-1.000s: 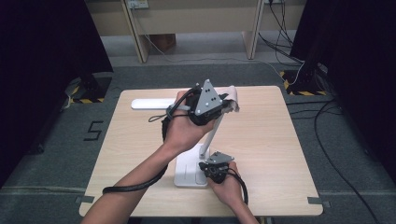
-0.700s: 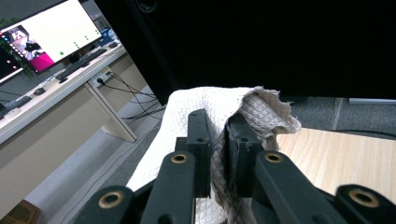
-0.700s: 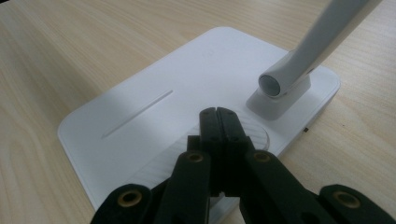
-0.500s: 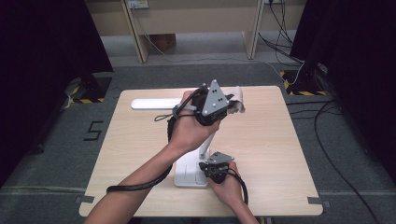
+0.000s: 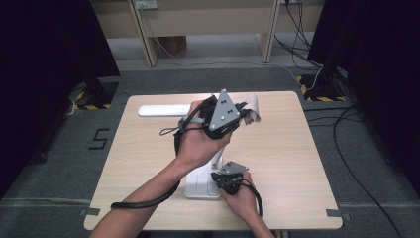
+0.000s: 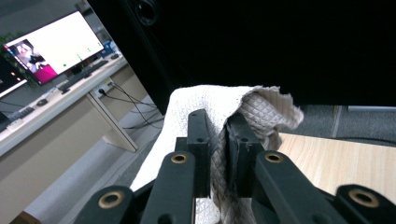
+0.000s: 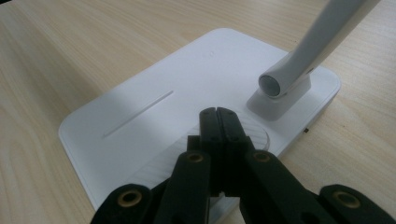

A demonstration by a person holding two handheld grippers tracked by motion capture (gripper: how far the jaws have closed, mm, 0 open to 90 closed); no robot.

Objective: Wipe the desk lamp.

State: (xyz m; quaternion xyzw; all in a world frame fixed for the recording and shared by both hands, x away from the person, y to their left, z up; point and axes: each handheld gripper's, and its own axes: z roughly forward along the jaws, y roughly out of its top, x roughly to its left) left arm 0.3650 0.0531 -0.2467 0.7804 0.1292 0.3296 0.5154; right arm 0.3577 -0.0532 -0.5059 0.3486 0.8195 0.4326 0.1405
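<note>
Cloth (image 6: pixel 219 107) pinched in left gripper (image 6: pixel 217 140) jaws, above table's (image 5: pixel 287 148) far edge

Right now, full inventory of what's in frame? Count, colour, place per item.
desk lamp: 1, white, base at the table's near edge, arm rising from it, long head over the far left
cloth: 1, off-white quilted, up at the lamp's arm
table: 1, light wood, centre
monitor: 1, lit, on a desk in the left gripper view
left gripper: 1, black, shut on the cloth
right gripper: 1, black, shut, tips pressing on the lamp base
</note>
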